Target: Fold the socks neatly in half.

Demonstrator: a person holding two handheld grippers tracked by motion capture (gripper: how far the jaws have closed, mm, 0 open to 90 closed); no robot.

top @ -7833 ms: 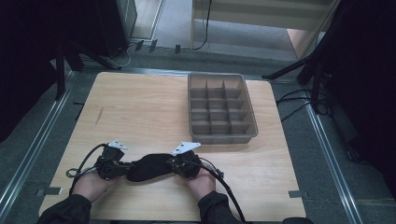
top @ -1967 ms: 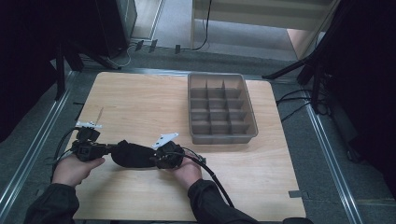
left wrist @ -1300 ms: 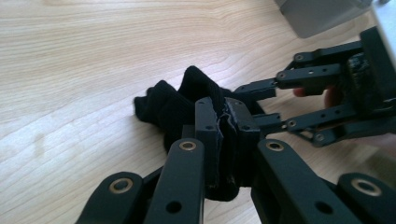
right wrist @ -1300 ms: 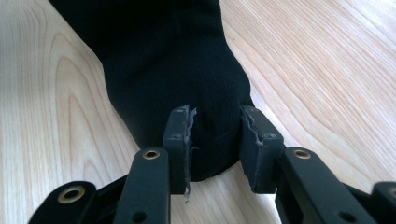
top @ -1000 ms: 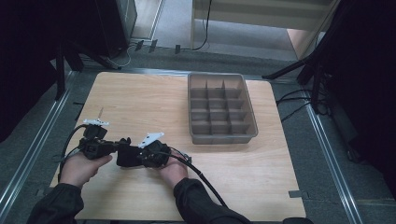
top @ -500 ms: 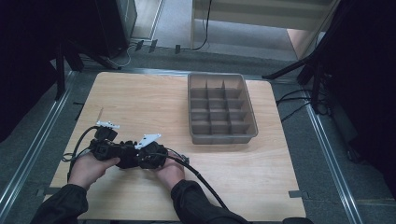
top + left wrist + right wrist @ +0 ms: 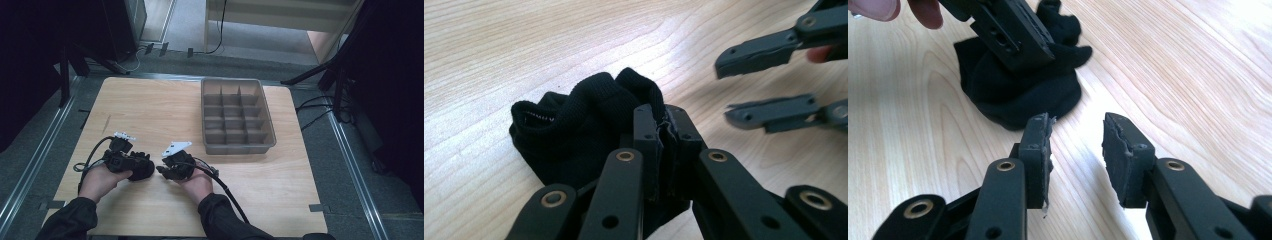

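The sock [image 7: 574,130] is black and bunched into a small heap on the table [image 7: 165,110], near the front-left part of the top, well apart from the tray [image 7: 238,116] that stands toward the far right. In the left gripper view its ribbed cuff is folded over on itself, and a fold of the cloth is pinched between the two jaws of the left gripper [image 7: 663,131], which are pressed together on it (the pads meet with only the fabric between them). In the high view that gripper [image 7: 146,167] lies low over the sock, held in the left hand [image 7: 102,180], with its cable looping off to the left. The right gripper [image 7: 1077,137] is just beside the sock without touching it: its jaws stand apart with bare wood between them, and the heap lies just beyond their tips. The same spread jaws show at the upper right of the left gripper view, near the sock. In the high view the right hand [image 7: 196,182] rests on the table close to the left one. The tray is grey, split into a grid of compartments.
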